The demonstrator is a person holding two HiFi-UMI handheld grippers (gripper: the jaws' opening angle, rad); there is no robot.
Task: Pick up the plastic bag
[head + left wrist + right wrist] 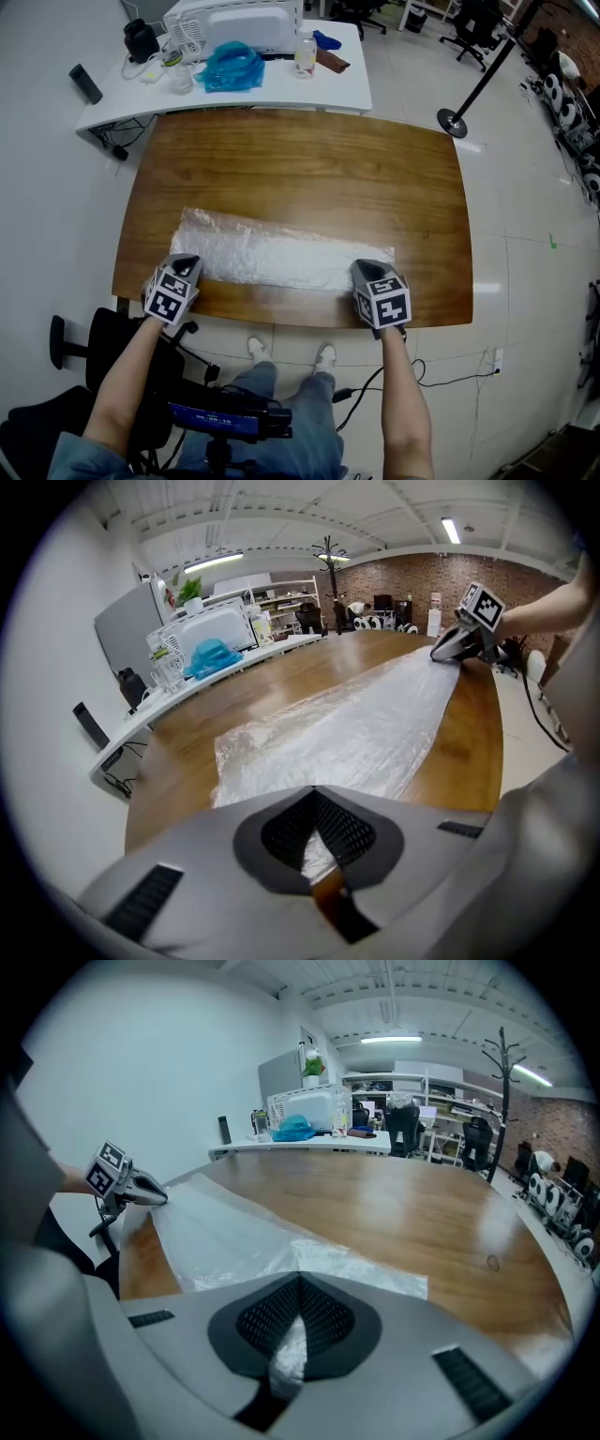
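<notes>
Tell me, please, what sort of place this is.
Most likely an office or a lab workroom. A white desk carries a white machine and small items, rolling office chairs stand beyond it, and a brick wall closes the far end of the room.

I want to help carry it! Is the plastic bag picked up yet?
Not yet. Done: the left tool and the right tool are each shut on one end of the clear crinkly plastic bag. In hand: both ends are pinched. Left to do: the lifting, because the bag lies flat along the brown wooden table.
</notes>
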